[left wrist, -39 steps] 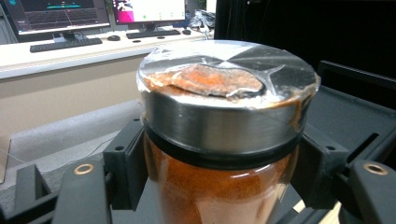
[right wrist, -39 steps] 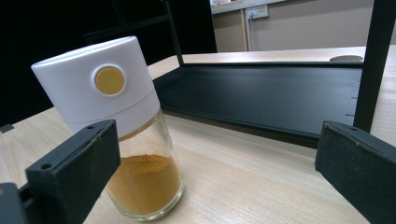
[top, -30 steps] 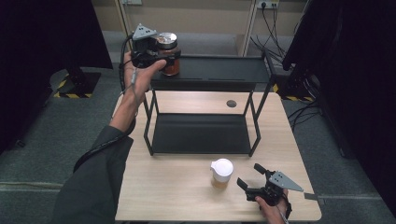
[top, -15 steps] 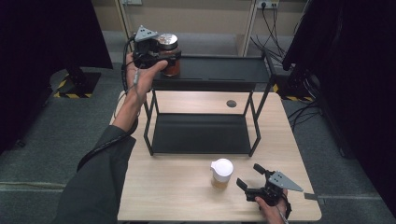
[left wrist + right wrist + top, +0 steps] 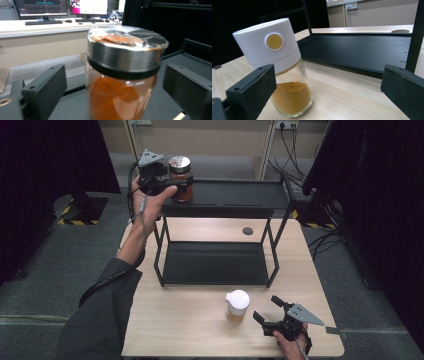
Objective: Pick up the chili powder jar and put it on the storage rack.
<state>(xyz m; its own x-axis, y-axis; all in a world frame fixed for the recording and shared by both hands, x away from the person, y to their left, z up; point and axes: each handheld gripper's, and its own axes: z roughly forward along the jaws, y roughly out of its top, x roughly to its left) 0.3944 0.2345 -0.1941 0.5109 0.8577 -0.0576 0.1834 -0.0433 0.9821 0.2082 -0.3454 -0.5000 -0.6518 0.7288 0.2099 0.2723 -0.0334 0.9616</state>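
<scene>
Left claw (image 5: 110, 100) just opened around spice jar (image 5: 122, 75), base cut off; right claw (image 5: 327, 95) apart.

Spice jar (image 5: 180, 171) on rack (image 5: 235, 195) top's left end, shaker (image 5: 237, 303) apparently before rack.

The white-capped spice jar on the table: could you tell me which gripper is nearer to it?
The right. The right gripper sits on the table just beside the white-capped jar, jaws open toward it. The left gripper is up at the shelf's top, around the steel-lidded jar.
</scene>
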